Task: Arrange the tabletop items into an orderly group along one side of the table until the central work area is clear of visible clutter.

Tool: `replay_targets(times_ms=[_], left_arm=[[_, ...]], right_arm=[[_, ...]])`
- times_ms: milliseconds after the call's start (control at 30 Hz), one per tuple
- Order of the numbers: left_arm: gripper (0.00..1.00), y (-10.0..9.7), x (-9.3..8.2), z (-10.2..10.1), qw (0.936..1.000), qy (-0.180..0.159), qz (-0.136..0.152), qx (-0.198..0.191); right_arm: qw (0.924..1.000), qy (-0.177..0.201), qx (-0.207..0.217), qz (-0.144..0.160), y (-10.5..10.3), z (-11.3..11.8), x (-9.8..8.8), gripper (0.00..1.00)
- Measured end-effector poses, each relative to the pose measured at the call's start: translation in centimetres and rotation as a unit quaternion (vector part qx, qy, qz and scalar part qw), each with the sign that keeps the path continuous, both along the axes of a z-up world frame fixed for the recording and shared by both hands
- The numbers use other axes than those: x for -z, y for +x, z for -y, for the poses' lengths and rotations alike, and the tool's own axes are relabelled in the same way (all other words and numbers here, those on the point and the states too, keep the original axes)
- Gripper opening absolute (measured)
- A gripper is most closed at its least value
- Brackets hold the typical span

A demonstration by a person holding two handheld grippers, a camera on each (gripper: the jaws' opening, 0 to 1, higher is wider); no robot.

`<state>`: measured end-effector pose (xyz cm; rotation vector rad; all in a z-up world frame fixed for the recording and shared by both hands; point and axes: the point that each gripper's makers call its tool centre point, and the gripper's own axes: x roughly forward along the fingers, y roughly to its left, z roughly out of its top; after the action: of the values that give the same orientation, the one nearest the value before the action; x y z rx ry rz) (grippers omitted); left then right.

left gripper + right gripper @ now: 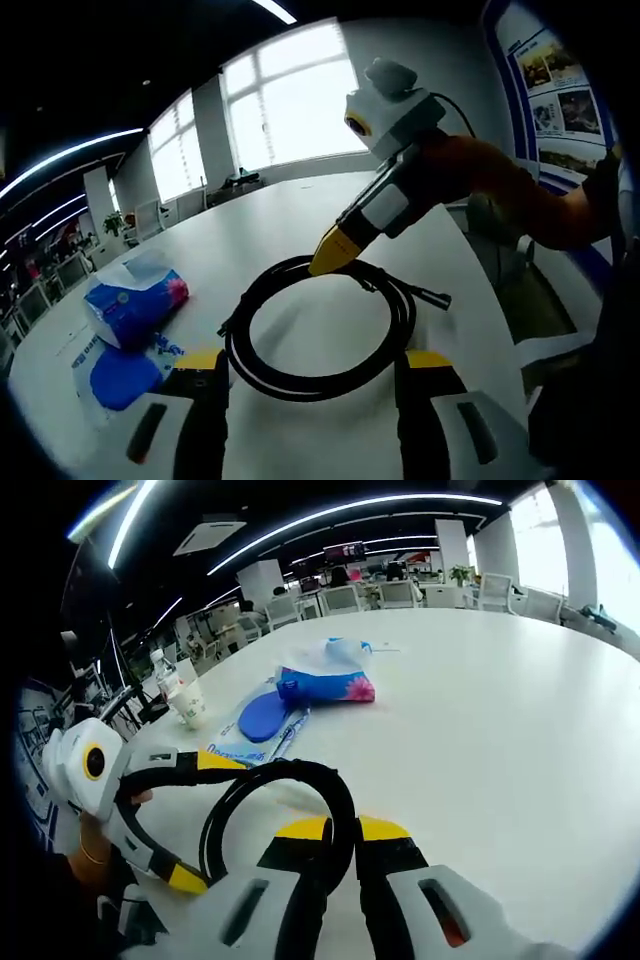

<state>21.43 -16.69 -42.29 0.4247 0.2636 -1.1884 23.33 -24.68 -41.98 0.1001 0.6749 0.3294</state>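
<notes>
The right tool (333, 832) pinches the far side of a coiled black rubber cable (320, 330) on the white worktop (300, 215). The left tool (312, 362) stands open at its near side. A blue tissue pack (135, 305) lies left.

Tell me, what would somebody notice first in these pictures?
Probably the coiled black cable on the white table, with the right tongs shut on its far loop and the left tongs open at its near side. Next, the bright blue tissue pack farther along the table.
</notes>
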Motion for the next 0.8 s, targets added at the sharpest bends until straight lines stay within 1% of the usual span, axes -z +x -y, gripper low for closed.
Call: replay_targets(times_ms=[200,367,500,633,800], left_arm=[[0.66,0.0,0.8,-0.2,0.9998,0.018,-0.008,0.000],[0.66,0.1,1.3,-0.4,0.9995,0.026,-0.017,-0.003],[0.66,0.0,1.5,-0.5,0.9994,0.027,-0.022,-0.004],[0.66,-0.2,1.6,-0.6,0.9992,0.022,-0.033,-0.003],[0.66,-0.3,1.6,-0.6,0.9991,0.021,-0.036,-0.001]], right_arm=[[1.0000,0.001,0.000,-0.009,0.1,-0.1,1.0,0.07],[0.9999,0.004,-0.002,-0.015,0.3,-0.3,1.4,0.07],[0.9998,0.003,-0.004,-0.021,0.3,-0.4,1.9,0.07],[0.9995,0.002,-0.007,-0.030,0.3,-0.3,2.5,0.07],[0.9993,-0.001,-0.009,-0.035,0.0,-0.3,2.9,0.08]])
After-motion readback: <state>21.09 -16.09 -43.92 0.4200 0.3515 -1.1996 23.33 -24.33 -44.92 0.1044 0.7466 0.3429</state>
